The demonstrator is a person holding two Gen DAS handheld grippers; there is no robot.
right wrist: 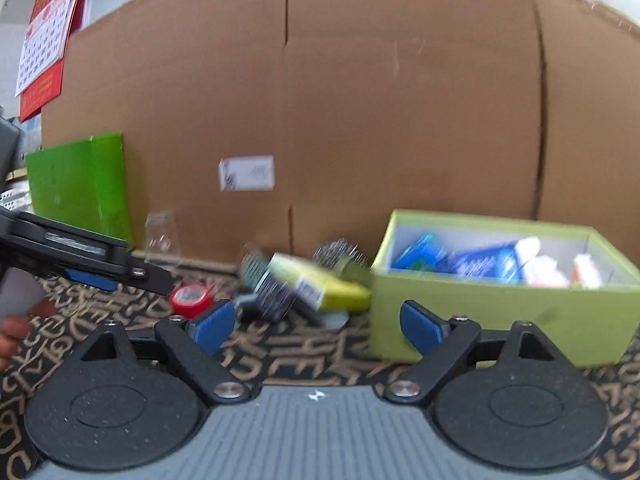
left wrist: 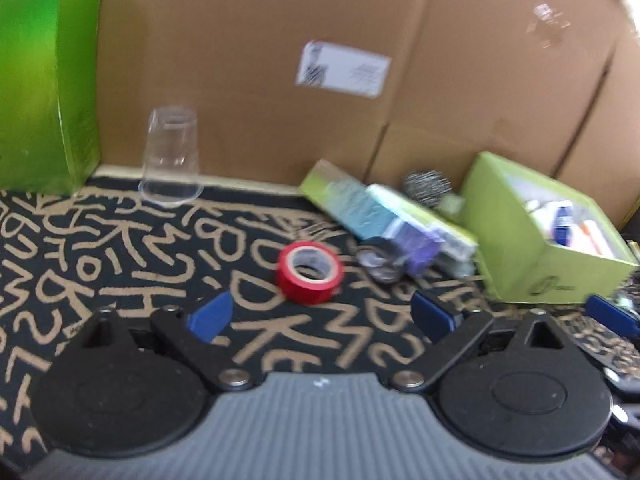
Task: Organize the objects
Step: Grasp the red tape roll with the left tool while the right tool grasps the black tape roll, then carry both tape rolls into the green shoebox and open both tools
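A red tape roll (left wrist: pixel 309 276) lies on the patterned cloth just ahead of my open, empty left gripper (left wrist: pixel 322 318). Right of it lie a small clear jar (left wrist: pixel 378 262), a yellow-green flat box (left wrist: pixel 384 208) with blue and purple packets on it, and a steel scourer (left wrist: pixel 427 189). A light green open box (left wrist: pixel 560 268) holds several packets. In the right wrist view my right gripper (right wrist: pixel 318 326) is open and empty, facing the same green box (right wrist: pixel 500 316), the yellow-green box (right wrist: pixel 316 284) and the red tape (right wrist: pixel 191 299). The left gripper (right wrist: pixel 92 260) shows at the left.
A large cardboard wall (left wrist: pixel 360 60) closes the back. A tall bright green box (left wrist: pixel 44 92) stands at the far left, with an upturned clear plastic cup (left wrist: pixel 172 156) beside it. A red calendar (right wrist: pixel 44 32) hangs top left.
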